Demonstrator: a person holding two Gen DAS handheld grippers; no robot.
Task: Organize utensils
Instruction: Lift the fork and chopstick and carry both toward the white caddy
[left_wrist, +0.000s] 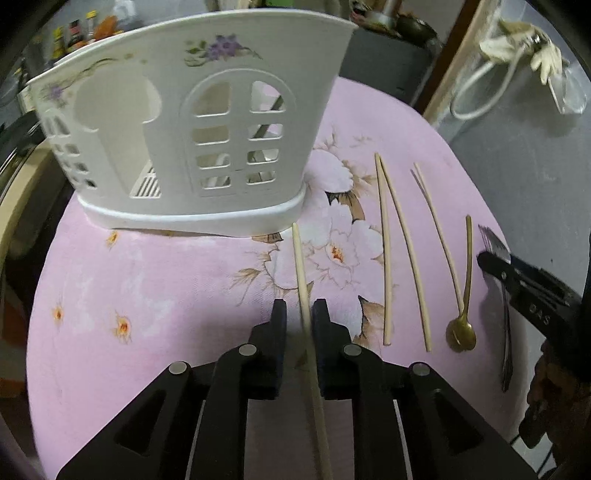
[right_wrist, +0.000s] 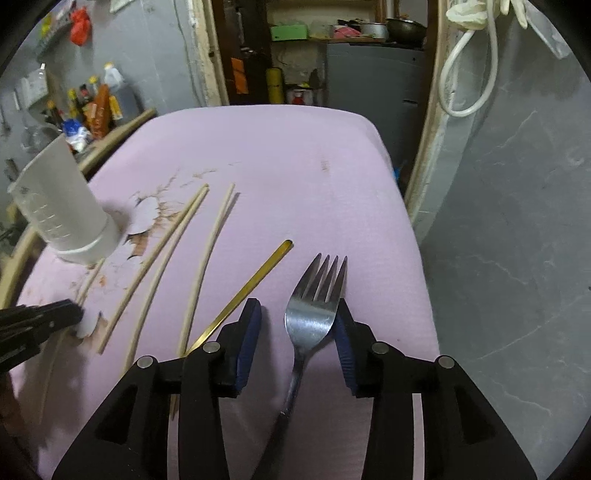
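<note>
Right of the holder (left_wrist: 192, 147), your left gripper (left_wrist: 299, 314) has a chopstick (left_wrist: 301, 273) lying between fingers that stand slightly apart and not clamped, so it can roll or slip out if you lift before closing. Your right gripper (right_wrist: 299, 325) straddles the fork (right_wrist: 314, 310) with fingers apart, one pad at the fork's edge; closing off-centre could skate it toward the table (right_wrist: 295, 166) edge. Beyond the holder, the pink floral cloth gives way to a cluttered shelf of bottles (right_wrist: 92, 107) and grey walls.
</note>
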